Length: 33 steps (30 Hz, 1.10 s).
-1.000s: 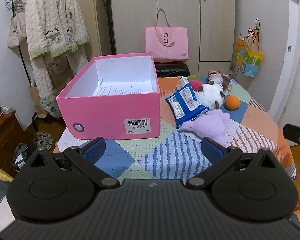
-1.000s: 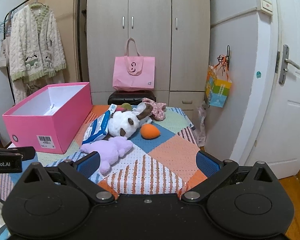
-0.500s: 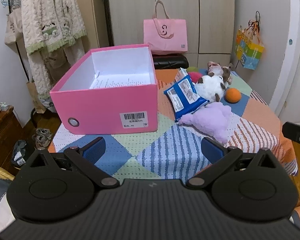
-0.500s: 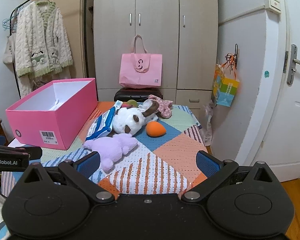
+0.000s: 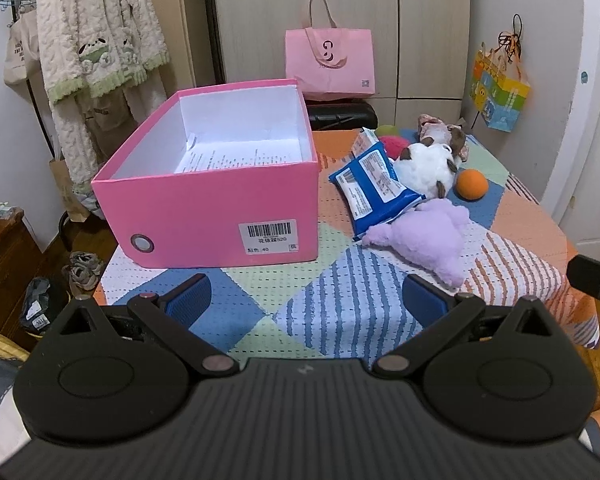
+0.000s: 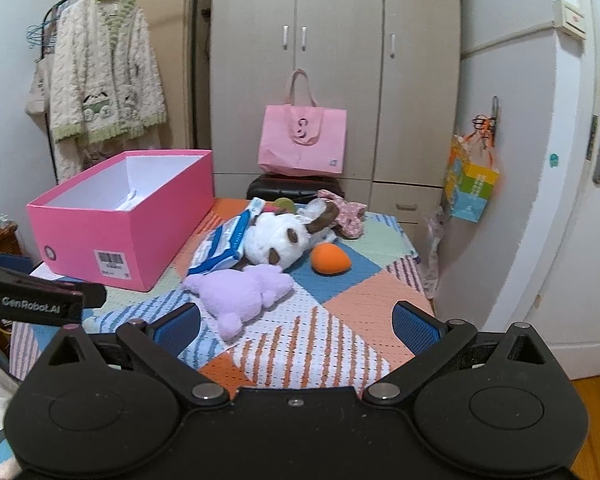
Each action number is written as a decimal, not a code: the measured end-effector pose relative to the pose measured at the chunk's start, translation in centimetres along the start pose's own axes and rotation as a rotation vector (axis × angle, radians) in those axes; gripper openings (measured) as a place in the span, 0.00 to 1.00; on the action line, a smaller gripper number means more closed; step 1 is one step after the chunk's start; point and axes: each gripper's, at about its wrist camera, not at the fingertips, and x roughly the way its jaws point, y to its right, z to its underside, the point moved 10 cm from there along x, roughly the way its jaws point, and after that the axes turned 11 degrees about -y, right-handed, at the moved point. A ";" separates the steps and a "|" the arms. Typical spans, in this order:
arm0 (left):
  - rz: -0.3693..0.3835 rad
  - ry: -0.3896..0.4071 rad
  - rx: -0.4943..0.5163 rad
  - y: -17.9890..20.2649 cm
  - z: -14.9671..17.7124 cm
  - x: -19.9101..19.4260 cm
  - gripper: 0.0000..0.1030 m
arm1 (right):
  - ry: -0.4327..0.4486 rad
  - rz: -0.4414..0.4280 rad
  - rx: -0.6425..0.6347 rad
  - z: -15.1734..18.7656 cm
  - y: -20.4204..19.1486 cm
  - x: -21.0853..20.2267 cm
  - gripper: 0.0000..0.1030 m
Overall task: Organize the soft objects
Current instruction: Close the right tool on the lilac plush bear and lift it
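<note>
left gripper (image 5: 306, 298) spread wide, blue pads (image 5: 188, 300) empty, touching nothing, hovering above the near edge of the patchwork tablecloth (image 5: 340, 312). from that gripper, pink box (image 5: 220, 200) at about 11 o'clock, open on top, only a printed sheet inside. purple plush (image 5: 424, 236) at about 1 o'clock, lying flat, long axis slanting from near right to far left, narrow tip pointing toward the blue packet (image 5: 374, 186) that overlaps it. beyond, at 1 to 2 o'clock, white and brown plush dog (image 5: 424, 168) and orange ball (image 5: 471, 184). right gripper (image 6: 296, 324) likewise spread wide, holding nothing, clear of the cloth. from it, purple plush (image 6: 240, 294) just short of 12 o'clock, a shade left, close ahead, with the left pad (image 6: 176, 326) near its tail end. likely nearer to the plush than the left gripper, so probably the better one for the first pick; box (image 6: 120, 224) then off at 10 o'clock for the drop.
</note>
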 end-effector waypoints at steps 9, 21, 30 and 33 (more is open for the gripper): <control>-0.007 0.018 0.054 1.2 -1.9 0.2 1.00 | -0.042 -0.158 -0.057 -0.7 -0.6 2.0 1.00; 0.188 0.010 0.001 4.5 -4.6 3.9 0.97 | 0.047 -0.333 -0.134 -2.3 0.3 8.6 1.00; 0.201 -0.004 0.069 7.6 -4.5 7.1 0.96 | 0.014 -0.349 -0.466 -1.0 -3.6 13.4 1.00; 0.238 -0.009 0.063 8.2 -4.3 7.8 0.87 | -0.008 -0.361 -0.514 -1.0 -4.3 14.6 1.00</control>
